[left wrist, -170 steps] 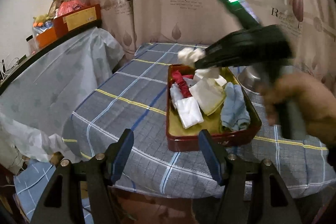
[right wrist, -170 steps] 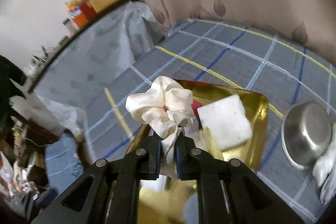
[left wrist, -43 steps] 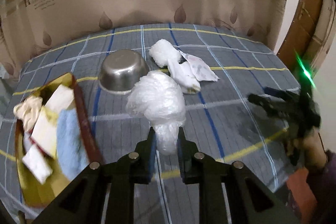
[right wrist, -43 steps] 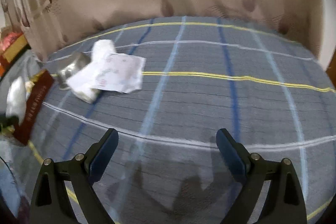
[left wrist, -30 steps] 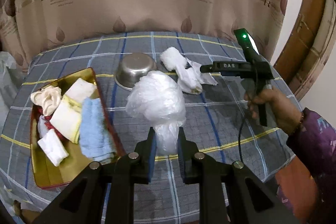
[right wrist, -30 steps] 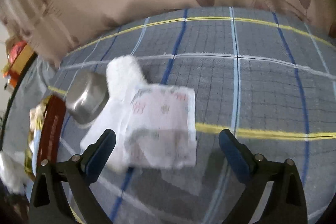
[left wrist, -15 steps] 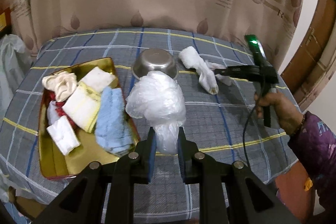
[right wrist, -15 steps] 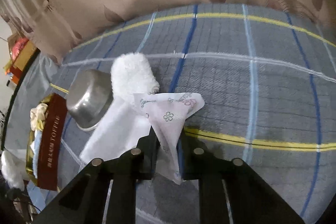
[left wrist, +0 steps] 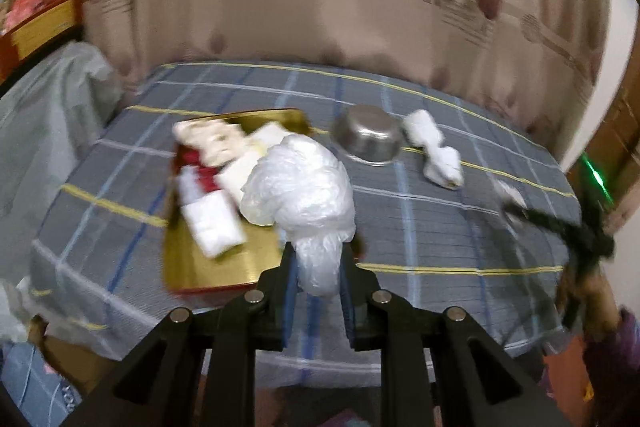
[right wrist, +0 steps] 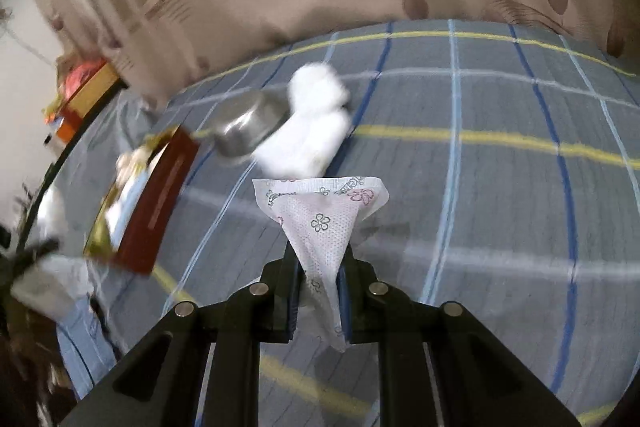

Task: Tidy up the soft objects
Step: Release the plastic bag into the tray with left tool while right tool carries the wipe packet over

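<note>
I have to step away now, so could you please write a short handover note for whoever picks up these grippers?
Left hand-held gripper: shut on a crumpled plastic bag, held up beside the gold tin.
Right hand-held gripper: its jaws have just closed on a flowered tissue, lifted off the checked cloth.
Done: several cloths and a cream scrunchie lie in the tin.
Left: put bag and tissue in the tin, then the white fluffy cloth lying beside the steel bowl.
</note>
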Motion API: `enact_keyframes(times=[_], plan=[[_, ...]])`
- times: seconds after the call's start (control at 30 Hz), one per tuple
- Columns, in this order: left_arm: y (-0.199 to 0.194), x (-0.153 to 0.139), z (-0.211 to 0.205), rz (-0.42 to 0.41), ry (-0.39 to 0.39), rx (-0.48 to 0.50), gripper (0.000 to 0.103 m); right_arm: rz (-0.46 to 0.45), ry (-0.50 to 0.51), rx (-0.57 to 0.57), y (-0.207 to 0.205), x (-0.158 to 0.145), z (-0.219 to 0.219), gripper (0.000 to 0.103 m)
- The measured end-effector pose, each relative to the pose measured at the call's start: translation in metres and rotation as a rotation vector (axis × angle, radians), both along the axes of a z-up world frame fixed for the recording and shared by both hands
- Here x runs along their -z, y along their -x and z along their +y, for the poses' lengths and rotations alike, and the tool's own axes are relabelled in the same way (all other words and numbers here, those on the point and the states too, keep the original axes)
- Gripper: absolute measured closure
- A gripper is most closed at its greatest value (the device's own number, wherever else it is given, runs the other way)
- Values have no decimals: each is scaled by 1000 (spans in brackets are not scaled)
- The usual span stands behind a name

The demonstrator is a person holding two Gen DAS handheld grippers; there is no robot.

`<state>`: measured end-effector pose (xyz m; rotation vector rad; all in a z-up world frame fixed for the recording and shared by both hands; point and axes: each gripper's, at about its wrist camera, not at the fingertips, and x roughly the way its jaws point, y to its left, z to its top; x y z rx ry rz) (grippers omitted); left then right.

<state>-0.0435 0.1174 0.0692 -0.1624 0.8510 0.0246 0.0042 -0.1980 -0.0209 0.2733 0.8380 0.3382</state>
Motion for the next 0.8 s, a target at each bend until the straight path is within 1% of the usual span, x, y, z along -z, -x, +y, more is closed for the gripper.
enact_keyframes(times=[0.1, 0.17, 0.27, 0.4, 0.47, 0.63, 0.8], plan=[[7, 2, 21, 12, -22, -51, 83, 11, -45, 5, 20, 7, 5, 89], [7, 2, 32, 13, -40, -73, 83, 13, -48, 0, 28, 7, 8, 89], [2, 6, 45, 25, -57, -78, 83, 8, -37, -4, 34, 3, 11, 89], [-10, 14, 46, 40, -71, -52, 83, -1, -45, 1, 37, -5, 12, 89], [-17, 19, 46, 46, -61, -34, 82, -4, -35, 2, 38, -7, 13, 89], [-40, 41, 43, 91, 5, 7, 82, 9, -32, -3, 38, -7, 17, 89], [-55, 57, 41, 122, 7, 12, 82, 15, -30, -5, 37, -7, 20, 89]])
